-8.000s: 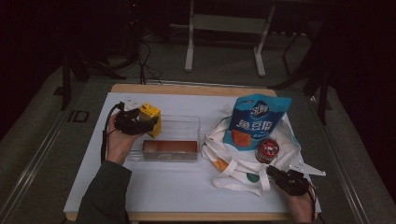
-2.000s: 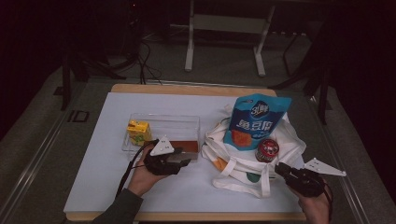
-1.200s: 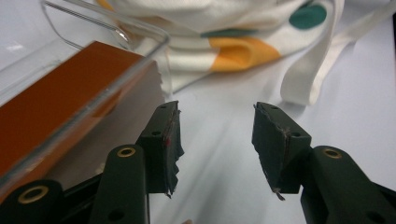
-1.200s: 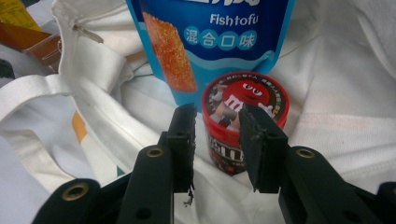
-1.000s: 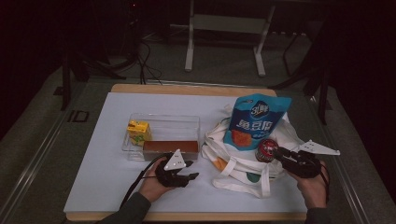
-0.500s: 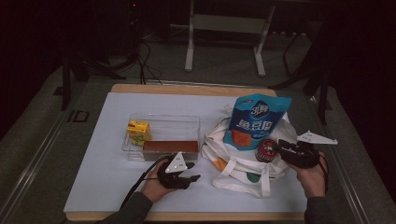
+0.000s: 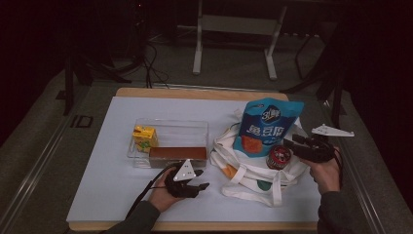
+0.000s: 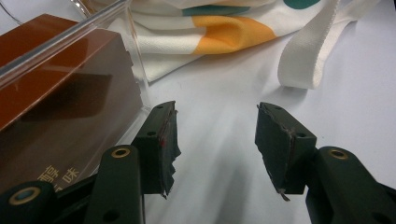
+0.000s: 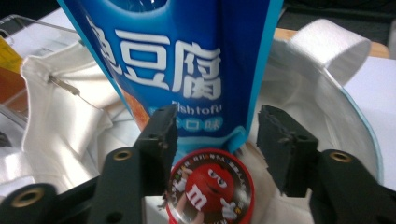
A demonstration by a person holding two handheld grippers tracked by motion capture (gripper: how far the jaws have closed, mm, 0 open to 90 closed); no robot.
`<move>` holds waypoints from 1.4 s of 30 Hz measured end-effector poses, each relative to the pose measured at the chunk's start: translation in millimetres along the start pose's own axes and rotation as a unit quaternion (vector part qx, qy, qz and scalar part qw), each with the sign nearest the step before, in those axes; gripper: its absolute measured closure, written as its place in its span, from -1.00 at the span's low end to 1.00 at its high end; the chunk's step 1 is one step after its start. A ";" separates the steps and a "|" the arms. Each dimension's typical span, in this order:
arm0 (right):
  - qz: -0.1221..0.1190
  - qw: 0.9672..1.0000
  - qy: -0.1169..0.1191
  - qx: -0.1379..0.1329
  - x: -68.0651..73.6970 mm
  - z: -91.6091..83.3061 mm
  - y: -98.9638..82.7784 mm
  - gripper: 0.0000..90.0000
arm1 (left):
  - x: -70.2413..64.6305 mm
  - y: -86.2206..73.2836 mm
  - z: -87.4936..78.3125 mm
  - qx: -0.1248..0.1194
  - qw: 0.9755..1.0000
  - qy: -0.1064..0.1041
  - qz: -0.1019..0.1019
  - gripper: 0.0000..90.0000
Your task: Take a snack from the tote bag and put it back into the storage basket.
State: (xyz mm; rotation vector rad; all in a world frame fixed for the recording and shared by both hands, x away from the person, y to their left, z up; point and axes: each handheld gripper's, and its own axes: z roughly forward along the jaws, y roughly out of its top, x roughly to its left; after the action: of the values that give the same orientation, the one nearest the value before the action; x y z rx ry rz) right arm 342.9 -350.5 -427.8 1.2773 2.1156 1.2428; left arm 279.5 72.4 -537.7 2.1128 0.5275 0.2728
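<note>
A round red M&M tin (image 7: 279, 157) (image 9: 210, 191) lies on a white tote bag (image 7: 253, 170) (image 9: 60, 121), just in front of a blue fish-tofu snack bag (image 7: 268, 126) (image 9: 177, 60). My right gripper (image 7: 288, 145) (image 9: 217, 126) hovers over the tin from the right. Its jaws have just been opening and stand apart, with the tin low between them and untouched. My left gripper (image 7: 204, 181) (image 8: 215, 126) rests low on the white table, open and with nothing between its pads, beside the corner of a clear tray (image 7: 170, 127) (image 8: 130, 56).
The tray holds a brown box (image 7: 178, 153) (image 8: 56, 107) and a yellow juice carton (image 7: 144, 137). A tote strap (image 8: 303, 56) lies ahead of my left gripper. The table's wooden edge (image 7: 195, 92) runs along the back, with dark floor and a stand beyond.
My right gripper has drawn back a little to the right and upward from the tin, and its jaws have spread. The tin stays on the bag. My left hand has kept still.
</note>
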 end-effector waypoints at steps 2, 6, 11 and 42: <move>0.001 1.000 0.001 0.002 -1.8 2.1 3.3 -0.02 | -0.1 0.0 0.1 0.000 1.000 0.000 0.000 0.08; 0.007 1.000 0.002 0.003 -4.9 6.1 10.5 -0.12 | -0.5 0.1 0.4 0.002 1.000 0.001 0.003 0.08; 0.013 1.000 0.006 0.002 -7.2 15.1 16.3 -0.14 | -0.7 0.2 0.7 0.005 1.000 0.001 0.005 0.08; 0.028 0.990 0.131 -0.050 -5.9 40.2 23.5 0.72 | 0.6 0.4 1.8 0.007 1.000 -0.004 -0.002 0.07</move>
State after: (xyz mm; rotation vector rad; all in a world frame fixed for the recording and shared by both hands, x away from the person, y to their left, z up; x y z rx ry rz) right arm 385.5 -331.0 -430.6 1.1932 2.1721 1.5975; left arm 280.8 71.1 -538.4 2.1262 0.5299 0.2583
